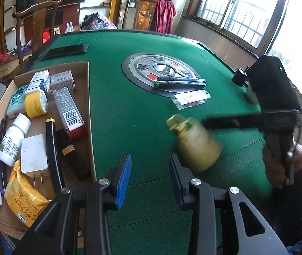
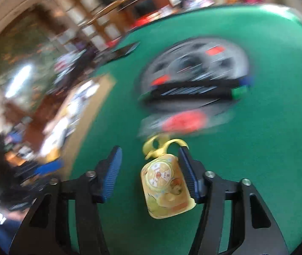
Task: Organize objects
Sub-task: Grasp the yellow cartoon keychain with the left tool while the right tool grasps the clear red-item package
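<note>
- Right gripper (image 2: 149,170): jaws apart, loose around the yellow bottle (image 2: 168,187), which touches only the right pad.
- Left gripper (image 1: 149,179): partly open, empty, above the green table (image 1: 129,116) beside the cardboard box (image 1: 88,97).

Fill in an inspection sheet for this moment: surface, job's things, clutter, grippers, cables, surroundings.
Surface: green felt table with a round centre panel.
Job's things: cardboard box at left, holding bottles, cartons and a charger; yellow pouch; two markers; clear packet.
Clutter: phone at the far edge.
Grippers: left hand-held gripper empty, jaws apart; right hand-held gripper open, one pad beside the pouch, the other clear of it.
Cables: nothing seen.
Surroundings: wooden chairs, windows, shelving.
</note>
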The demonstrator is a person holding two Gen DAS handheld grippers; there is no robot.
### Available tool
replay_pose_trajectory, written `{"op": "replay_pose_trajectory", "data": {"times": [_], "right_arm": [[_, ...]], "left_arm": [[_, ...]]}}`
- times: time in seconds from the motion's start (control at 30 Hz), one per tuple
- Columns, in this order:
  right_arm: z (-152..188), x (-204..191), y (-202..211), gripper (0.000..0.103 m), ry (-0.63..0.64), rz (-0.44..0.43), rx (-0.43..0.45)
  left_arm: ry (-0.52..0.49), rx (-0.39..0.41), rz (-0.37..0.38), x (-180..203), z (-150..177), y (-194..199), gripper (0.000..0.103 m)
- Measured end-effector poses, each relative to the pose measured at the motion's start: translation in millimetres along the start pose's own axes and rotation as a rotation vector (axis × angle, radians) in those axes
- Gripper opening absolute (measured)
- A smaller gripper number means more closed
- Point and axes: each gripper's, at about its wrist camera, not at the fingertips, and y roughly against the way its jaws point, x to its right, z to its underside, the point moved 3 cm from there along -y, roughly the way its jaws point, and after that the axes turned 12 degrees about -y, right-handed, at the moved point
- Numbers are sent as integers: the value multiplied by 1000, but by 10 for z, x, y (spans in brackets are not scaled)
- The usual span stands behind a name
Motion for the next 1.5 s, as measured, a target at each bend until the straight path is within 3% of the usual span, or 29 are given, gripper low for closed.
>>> {"op": "replay_pose_trajectory", "data": {"times": [0.03,0.07,0.17,0.3,0.47,0.57,0.77,0.97,1.07,1.13,1.23,1.37,1.4,1.5], "right_arm": [[52,-71,-90,62,-8,-106,-74],[58,-99,-116,62,-12,-131,-78],[-13,-23,-49,62,-15,-32,7],[-74,143,68,62,-88,-44,68],[-90,56,158,62,-55,-45,126],[-124,70,238,62,-60,-41,155],[-247,91,374,62,-63,4,192],[-544,86,264,62,12,180,193],[-653,160,147,62,35,256,190],[-691,224,83,62,35,286,183],[-629,244,66,62,40,264,140],[-386,151,69,62,53,151,0],[-313,97,68,62,89,150,-12],[-259,49,37,62,156,254,20]], "left_arm": [[2,-2,2,7,-2,-7,37],[2,-6,6,22,-10,-21,37],[-8,-35,11,74,-10,-90,43],[-18,-68,6,165,31,-158,55],[-213,-82,-154,416,98,-197,62],[-270,-76,-141,472,103,-217,68],[-274,-73,-87,417,10,-330,77],[-323,-126,-88,521,97,-438,76],[-288,-119,-64,477,86,-440,75],[-255,-104,-84,408,61,-440,56],[-222,-101,-83,338,37,-443,46],[-221,-105,-95,354,46,-446,46],[-218,-105,-96,354,43,-451,46],[-206,-105,-97,341,35,-463,47]]}}
